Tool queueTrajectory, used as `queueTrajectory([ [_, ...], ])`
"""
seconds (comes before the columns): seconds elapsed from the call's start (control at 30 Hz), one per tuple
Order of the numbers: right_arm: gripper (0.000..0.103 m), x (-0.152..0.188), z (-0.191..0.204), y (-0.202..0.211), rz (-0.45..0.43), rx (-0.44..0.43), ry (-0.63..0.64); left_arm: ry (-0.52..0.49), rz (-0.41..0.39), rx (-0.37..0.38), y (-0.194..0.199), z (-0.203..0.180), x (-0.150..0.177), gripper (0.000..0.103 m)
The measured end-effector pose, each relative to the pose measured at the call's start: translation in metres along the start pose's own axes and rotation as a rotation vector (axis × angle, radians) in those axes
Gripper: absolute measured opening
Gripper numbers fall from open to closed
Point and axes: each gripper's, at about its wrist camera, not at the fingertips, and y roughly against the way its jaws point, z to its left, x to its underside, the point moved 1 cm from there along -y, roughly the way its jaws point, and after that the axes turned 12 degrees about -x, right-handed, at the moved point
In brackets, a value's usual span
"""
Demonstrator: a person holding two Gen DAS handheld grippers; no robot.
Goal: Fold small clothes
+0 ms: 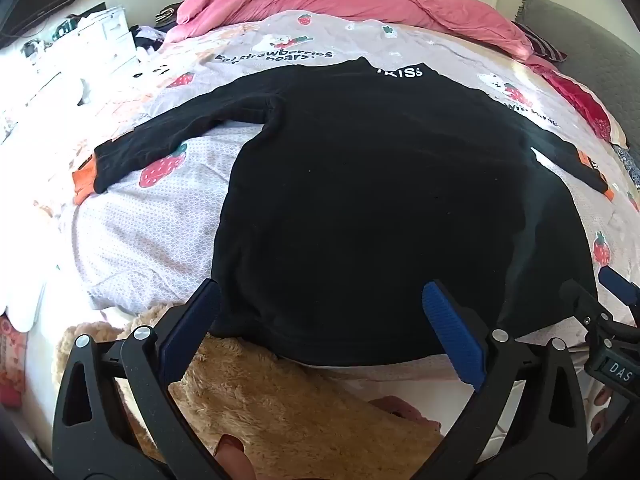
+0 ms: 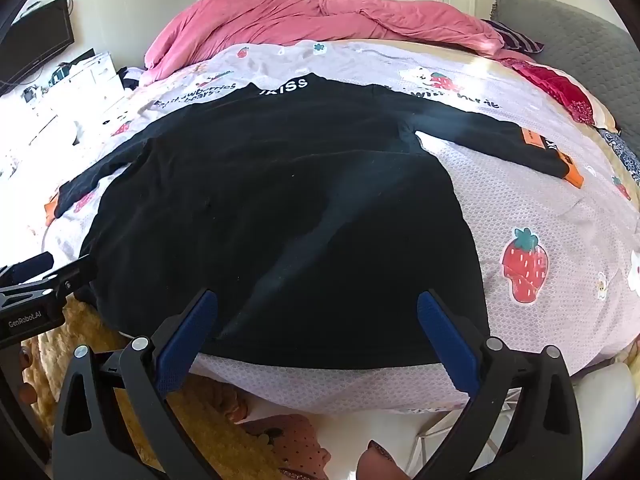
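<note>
The black long-sleeved top (image 1: 380,200) lies flat on the bed (image 1: 160,220), face down or face up I cannot tell, with its collar at the far side and its hem at the near edge. So its long axis runs straight away from both tongs. The two sleeves are spread out to the sides, the left sleeve (image 1: 160,140) and the right sleeve (image 2: 500,136).

The left tongs (image 1: 320,320) hang over the left part of the hem, fully open, with nothing between the pads. The right tongs (image 2: 316,328) hang over the right part of the hem, also fully open and empty. Each tongs is nearer to the sleeve of its own side, so I judge each would take that sleeve and fold it inward
</note>
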Motion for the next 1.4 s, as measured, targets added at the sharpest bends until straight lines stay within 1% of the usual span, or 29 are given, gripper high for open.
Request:
queueTrajectory([
  [0.1,0.099,-0.002,-0.003,0.002,-0.006,-0.005,-0.012,0.004,0.004,-0.003,-0.001,0.001,0.0,0.095],
  [0.13,0.099,-0.002,-0.004,0.002,-0.008,-0.004,-0.011,0.002,0.007,-0.004,-0.001,-0.004,-0.002,0.095],
  [0.17,0.099,-0.004,-0.001,-0.003,0.005,0.007,-0.003,0.003,0.007,-0.005,-0.001,-0.004,-0.002,0.095],
  [0.23,0.099,0.002,-0.001,0.002,-0.02,0.002,0.002,0.005,0.003,-0.009,0.0,-0.004,-0.004,0.095],
  [0.4,0.099,0.001,-0.002,0.002,-0.007,0.001,-0.007,-0.008,-0.003,-0.009,0.003,-0.012,-0.001,0.095],
  [0.47,0.099,0.002,-0.004,0.004,-0.009,-0.001,-0.009,-0.009,-0.003,0.005,0.004,-0.005,0.0,0.095],
  [1.4,0.099,0.003,0.0,0.002,0.003,-0.007,0.005,-0.008,0.003,0.01,0.005,-0.007,0.001,0.095],
])
